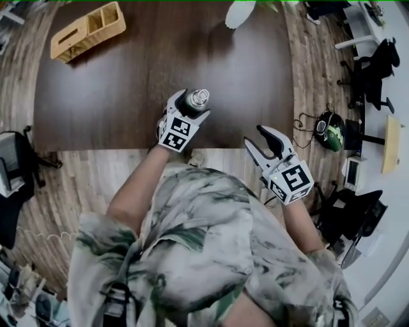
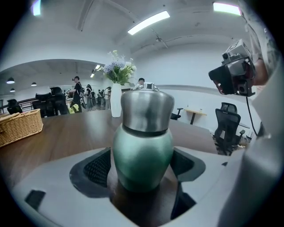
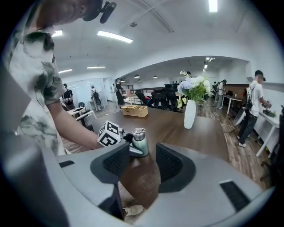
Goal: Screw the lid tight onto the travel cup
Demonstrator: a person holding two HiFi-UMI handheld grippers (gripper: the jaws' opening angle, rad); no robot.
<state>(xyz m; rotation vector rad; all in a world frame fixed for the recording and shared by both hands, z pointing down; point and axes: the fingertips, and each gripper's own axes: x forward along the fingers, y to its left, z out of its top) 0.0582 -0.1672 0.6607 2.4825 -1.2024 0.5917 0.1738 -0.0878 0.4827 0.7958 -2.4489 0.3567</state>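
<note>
The travel cup (image 1: pixel 195 100) stands near the front edge of the dark wooden table (image 1: pixel 128 96). It has a green body (image 2: pixel 142 155) and a steel lid (image 2: pixel 146 110) seated on top. My left gripper (image 1: pixel 190 106) is shut on the cup's lower body, one pad (image 2: pixel 95 167) on each side. In the right gripper view the cup (image 3: pixel 140 142) shows ahead with the left gripper (image 3: pixel 128 145) clasping it. My right gripper (image 1: pixel 257 137) is open and empty, hanging at the table's front edge to the right of the cup and apart from it.
A wicker basket (image 1: pixel 89 29) sits at the table's far left. A white vase with flowers (image 1: pixel 239 13) stands at the far edge. Office chairs (image 1: pixel 377 64) and a helmet (image 1: pixel 329 131) are on the floor to the right. People stand in the background.
</note>
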